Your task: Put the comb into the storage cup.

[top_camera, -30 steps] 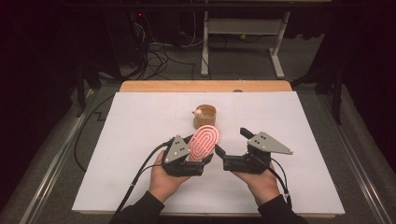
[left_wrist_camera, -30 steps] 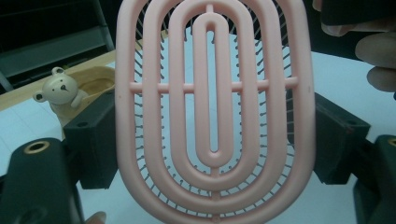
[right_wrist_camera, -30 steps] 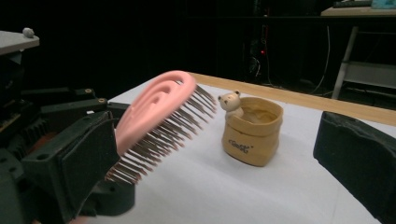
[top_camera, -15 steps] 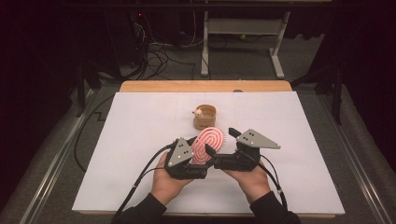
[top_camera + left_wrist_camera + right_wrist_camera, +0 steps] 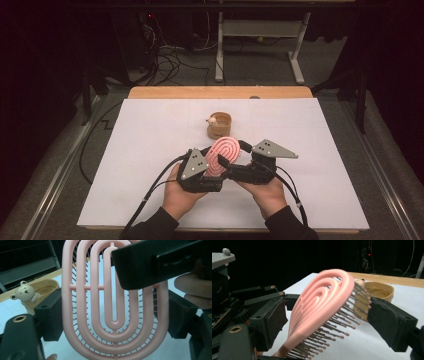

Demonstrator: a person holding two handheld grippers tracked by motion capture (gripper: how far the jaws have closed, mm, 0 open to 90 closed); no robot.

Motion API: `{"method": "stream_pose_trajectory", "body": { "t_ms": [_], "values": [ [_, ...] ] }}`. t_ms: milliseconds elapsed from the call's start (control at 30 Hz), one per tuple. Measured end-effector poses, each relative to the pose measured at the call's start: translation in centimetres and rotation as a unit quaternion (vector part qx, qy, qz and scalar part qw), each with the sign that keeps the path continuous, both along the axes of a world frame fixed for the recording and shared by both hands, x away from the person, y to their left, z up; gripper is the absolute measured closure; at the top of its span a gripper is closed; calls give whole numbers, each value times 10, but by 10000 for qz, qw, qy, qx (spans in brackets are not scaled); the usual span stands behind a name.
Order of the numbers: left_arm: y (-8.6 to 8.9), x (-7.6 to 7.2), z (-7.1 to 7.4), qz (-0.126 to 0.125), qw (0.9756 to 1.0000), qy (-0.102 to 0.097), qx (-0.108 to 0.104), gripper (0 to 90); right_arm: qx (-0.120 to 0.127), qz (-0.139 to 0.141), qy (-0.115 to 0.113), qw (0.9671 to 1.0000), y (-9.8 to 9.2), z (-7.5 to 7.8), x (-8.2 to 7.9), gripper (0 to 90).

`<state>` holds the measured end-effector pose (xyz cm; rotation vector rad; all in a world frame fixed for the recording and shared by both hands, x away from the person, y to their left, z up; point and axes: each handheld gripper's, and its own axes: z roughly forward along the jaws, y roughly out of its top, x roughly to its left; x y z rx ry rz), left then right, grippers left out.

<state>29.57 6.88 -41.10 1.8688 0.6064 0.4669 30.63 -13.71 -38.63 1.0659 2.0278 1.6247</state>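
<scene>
Gripping the pink hairbrush (image 5: pixel 113 315) with the left gripper (image 5: pixel 115 315), one pad pressed to each long rim of the oval head. Holding it lifted off the white surface (image 5: pixel 150 135), tilted, back of the head up and towards the person, bristles facing away and down.

Straddling the same head with the right gripper (image 5: pixel 324 320), jaws just been closing but not yet clamped. Showing a gap between one pad and the smooth back. Sitting at, or just short of, the bristle tips with the other pad; cannot tell which.

Both held low over the middle of the surface's near half, closer to the near edge than the far one, a hand (image 5: pixel 180 200) behind each gripper and cables trailing back to the near edge.

Beyond the brush, towards the far edge and just apart: a small wooden cup (image 5: pixel 220 125) standing upright, with a little bear figure (image 5: pixel 24 292) leaning on its rim.
</scene>
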Motion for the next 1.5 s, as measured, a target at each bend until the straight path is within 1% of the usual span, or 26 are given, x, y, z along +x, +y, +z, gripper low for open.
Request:
{"method": "stream_pose_trajectory", "body": {
  "t_ms": [100, 300, 400, 467, 567, 767, 1000, 1267, 1400, 1500],
  "values": [
    [0, 0, 0, -1, 10000, -8, -14, 181, 41, 41, 70, 10000, 0, -2, 1, 201],
    [-1, -1, 0, -6, 10000, -35, -1, 181, 255, 213, 263, 9991, -1, -2, 1, 305],
    [-1, -1, 0, -10, 10000, -49, 3, 181, 301, 239, 311, 9988, -2, -3, 2, 352],
    [-1, -1, 0, -6, 10000, -46, 5, 181, 316, 276, 386, 9984, -2, -3, 2, 373],
    [-1, -1, 0, 1, 10000, -48, 2, 181, 351, 297, 456, 9979, -1, -3, 2, 376],
    [-3, -2, -1, -21, 10000, -61, 21, 181, 453, 378, 499, 9970, -1, -3, 0, 373],
    [-3, -3, -1, -23, 10000, -85, 7, 181, 628, 384, 616, 9954, -7, -3, 1, 470],
    [-5, -4, -2, -7, 9999, -96, 55, 181, 743, 454, 782, 9931, -8, -3, 1, 499],
    [-6, -5, -1, 3, 9999, -123, 40, 181, 777, 424, 813, 9928, -9, -2, 1, 506],
    [-6, -6, -1, 20, 9998, -172, 77, 181, 797, 409, 816, 9926, -9, -1, 0, 516]
  ]
}}
